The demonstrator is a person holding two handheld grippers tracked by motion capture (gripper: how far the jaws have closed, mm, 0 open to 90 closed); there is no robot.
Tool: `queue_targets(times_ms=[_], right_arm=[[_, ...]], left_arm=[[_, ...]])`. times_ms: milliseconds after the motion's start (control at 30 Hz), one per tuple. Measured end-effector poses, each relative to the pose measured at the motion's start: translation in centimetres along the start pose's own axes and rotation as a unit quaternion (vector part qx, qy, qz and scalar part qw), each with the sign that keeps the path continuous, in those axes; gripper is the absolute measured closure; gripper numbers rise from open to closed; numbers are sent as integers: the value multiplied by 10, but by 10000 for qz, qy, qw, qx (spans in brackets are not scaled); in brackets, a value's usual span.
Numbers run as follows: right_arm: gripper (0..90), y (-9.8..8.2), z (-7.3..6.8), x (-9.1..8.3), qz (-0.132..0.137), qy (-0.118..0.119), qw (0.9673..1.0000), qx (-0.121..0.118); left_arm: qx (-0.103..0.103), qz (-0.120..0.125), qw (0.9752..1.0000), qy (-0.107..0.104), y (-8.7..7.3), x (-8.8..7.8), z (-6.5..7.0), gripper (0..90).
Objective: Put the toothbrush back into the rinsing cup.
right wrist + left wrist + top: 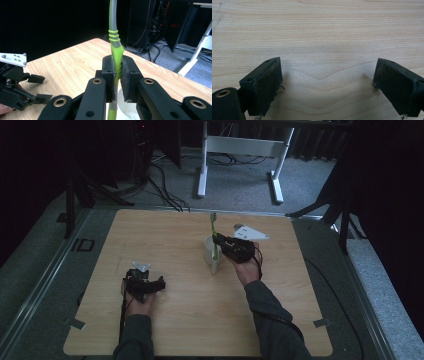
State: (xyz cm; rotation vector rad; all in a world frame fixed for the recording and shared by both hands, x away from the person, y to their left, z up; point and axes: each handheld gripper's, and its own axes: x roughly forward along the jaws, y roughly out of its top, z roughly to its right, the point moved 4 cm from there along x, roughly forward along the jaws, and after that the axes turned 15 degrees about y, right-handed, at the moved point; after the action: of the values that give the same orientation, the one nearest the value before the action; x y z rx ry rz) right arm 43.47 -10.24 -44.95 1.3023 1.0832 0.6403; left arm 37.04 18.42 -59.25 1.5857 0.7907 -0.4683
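Right gripper (117, 75) clamped on toothbrush (115, 47), long axis upright, lower end inside mug (212, 251) directly below. Left gripper (327, 82) released, well left of mug.

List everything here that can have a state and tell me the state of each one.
toothbrush: upright, clamped between the right gripper's jaws, lower end in the mug.
mug: upright on the table, toothbrush inside.
right gripper: shut on the toothbrush handle.
left gripper: open, nothing between its jaws, low over the table.
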Motion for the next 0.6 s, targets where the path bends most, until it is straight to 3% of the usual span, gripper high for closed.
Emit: queue_targets(times_ms=[600], right_arm=[[818, -11, -1, 1, -30, -2, 10000, 59]], left_arm=[[0, 3, 10000, -1, 0, 0, 0, 89]])
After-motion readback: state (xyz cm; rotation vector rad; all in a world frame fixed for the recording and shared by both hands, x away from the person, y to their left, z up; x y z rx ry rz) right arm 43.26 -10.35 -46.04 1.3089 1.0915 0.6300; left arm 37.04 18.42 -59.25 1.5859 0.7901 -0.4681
